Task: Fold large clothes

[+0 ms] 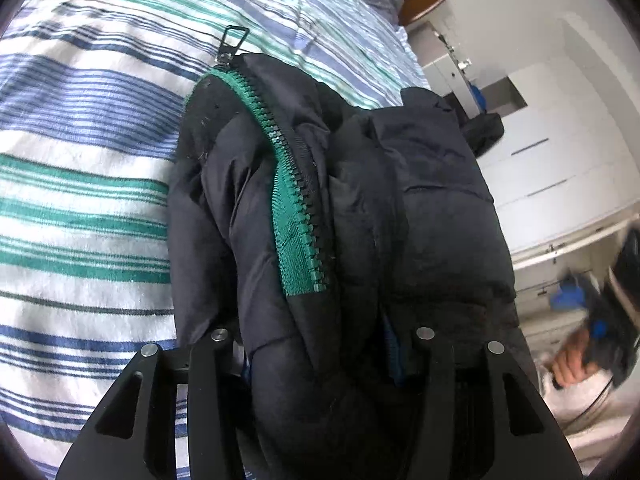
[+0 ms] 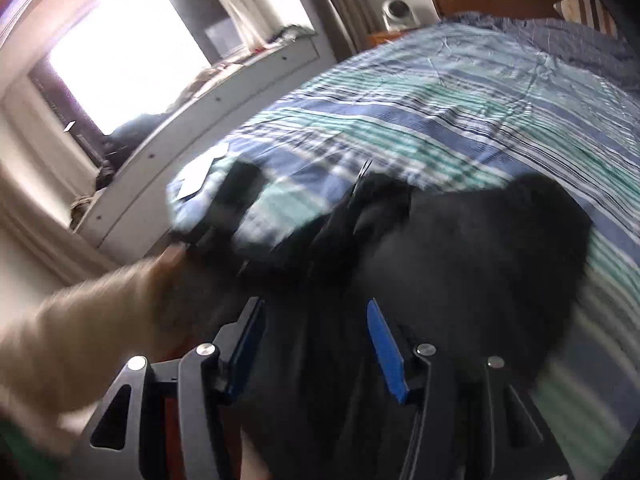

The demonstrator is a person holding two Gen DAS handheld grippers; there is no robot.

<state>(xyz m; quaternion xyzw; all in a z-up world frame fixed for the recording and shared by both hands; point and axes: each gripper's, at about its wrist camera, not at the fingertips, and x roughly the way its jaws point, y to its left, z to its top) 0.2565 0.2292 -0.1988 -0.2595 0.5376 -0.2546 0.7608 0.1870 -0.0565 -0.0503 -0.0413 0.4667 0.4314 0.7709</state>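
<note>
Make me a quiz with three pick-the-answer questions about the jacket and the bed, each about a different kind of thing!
1. Where is the jacket?
A. in a drawer
B. over the striped bed
C. on a hanger

2. What colour is the zipper?
A. green
B. red
C. yellow

3. What is the right hand-held gripper doing?
A. squeezing a pillow
B. holding a cup
C. open, nothing pinched

Answers:
1 B, the striped bed cover shows behind the jacket.
2 A, the zipper tape and teeth are green on the dark jacket.
3 C, its blue pads stand apart, while the left hand-held gripper has jacket bunched between its fingers.
</note>
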